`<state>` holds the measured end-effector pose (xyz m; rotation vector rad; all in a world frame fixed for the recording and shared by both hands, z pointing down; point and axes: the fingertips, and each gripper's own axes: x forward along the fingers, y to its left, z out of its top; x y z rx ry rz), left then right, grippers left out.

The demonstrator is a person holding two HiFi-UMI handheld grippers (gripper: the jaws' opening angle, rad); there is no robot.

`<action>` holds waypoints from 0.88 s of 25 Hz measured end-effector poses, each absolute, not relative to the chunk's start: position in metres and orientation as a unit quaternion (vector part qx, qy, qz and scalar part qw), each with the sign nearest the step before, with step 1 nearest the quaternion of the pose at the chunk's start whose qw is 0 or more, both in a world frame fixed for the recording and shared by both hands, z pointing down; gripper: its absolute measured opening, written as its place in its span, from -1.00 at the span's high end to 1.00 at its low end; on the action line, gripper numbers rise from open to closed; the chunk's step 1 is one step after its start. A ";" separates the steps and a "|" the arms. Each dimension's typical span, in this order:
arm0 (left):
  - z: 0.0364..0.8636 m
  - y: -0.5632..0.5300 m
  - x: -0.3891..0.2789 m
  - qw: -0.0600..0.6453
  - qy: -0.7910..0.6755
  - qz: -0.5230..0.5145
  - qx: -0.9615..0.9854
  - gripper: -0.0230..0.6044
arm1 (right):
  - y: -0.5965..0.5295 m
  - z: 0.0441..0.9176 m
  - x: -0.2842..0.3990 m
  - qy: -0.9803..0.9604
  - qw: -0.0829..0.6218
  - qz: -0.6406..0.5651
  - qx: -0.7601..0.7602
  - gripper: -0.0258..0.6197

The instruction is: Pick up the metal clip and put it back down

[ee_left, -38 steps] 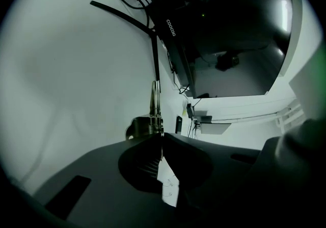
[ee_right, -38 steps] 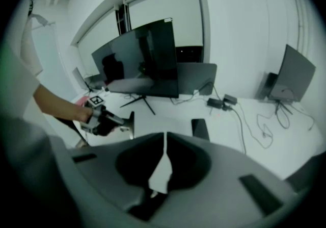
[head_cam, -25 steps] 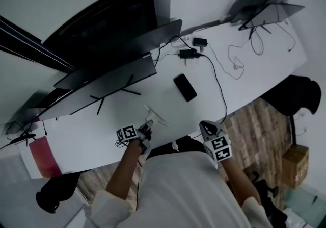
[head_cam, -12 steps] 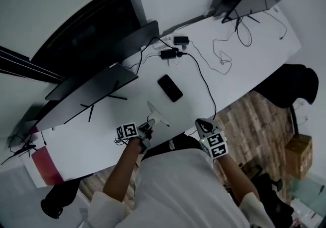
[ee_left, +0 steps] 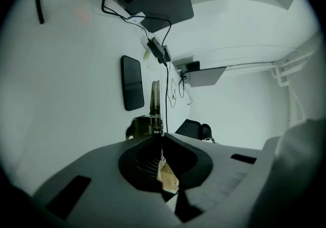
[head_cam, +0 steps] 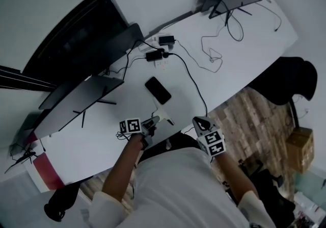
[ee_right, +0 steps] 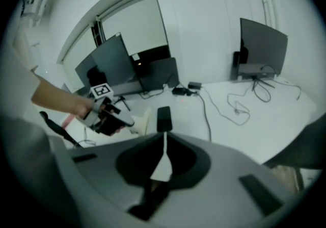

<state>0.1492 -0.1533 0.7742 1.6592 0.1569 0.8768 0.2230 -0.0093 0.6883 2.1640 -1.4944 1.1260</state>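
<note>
White table [head_cam: 265,38] bears cables [head_cam: 194,77], probably a phone [head_cam: 158,90]

- No words, numbers or brand names can be read in any view.
- On the left hand-held gripper [head_cam: 152,123], lower centre of the head view, the cube [head_cam: 130,125] bears black-and-white square code markers.
- On the right hand-held gripper [head_cam: 197,121], just right of it, the cube [head_cam: 213,142] bears like markers.
</note>
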 end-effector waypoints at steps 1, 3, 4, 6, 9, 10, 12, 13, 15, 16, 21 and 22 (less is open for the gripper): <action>0.777 -0.148 0.154 0.585 0.075 0.381 0.712 0.82 | -0.006 0.691 0.226 -0.517 0.140 0.391 0.749 0.81; 0.785 -0.136 0.163 0.579 0.087 0.394 0.708 0.82 | 0.000 0.695 0.231 -0.516 0.140 0.397 0.746 0.81; 0.789 -0.130 0.166 0.578 0.091 0.402 0.704 0.82 | 0.002 0.696 0.232 -0.515 0.140 0.401 0.744 0.81; 0.796 -0.118 0.172 0.574 0.097 0.418 0.698 0.82 | 0.008 0.699 0.235 -0.514 0.138 0.408 0.742 0.81; 0.806 -0.105 0.184 0.559 0.112 0.434 0.697 0.82 | 0.017 0.706 0.240 -0.512 0.137 0.413 0.741 0.81; 0.810 -0.101 0.188 0.556 0.116 0.438 0.696 0.82 | 0.020 0.708 0.241 -0.511 0.137 0.416 0.739 0.81; 0.816 -0.093 0.194 0.554 0.125 0.445 0.693 0.82 | 0.024 0.712 0.242 -0.508 0.137 0.423 0.737 0.81; 0.819 -0.089 0.196 0.554 0.128 0.450 0.689 0.82 | 0.026 0.715 0.243 -0.508 0.137 0.426 0.736 0.81; 0.826 -0.081 0.199 0.551 0.136 0.461 0.682 0.82 | 0.028 0.718 0.243 -0.507 0.136 0.430 0.735 0.81; 0.830 -0.077 0.200 0.548 0.140 0.466 0.680 0.82 | 0.030 0.719 0.243 -0.507 0.136 0.432 0.734 0.81; 0.850 -0.068 0.201 0.548 0.136 0.486 0.667 0.82 | 0.041 0.727 0.242 -0.503 0.137 0.443 0.729 0.81; 0.853 -0.068 0.201 0.550 0.136 0.487 0.665 0.82 | 0.044 0.730 0.242 -0.501 0.138 0.446 0.729 0.81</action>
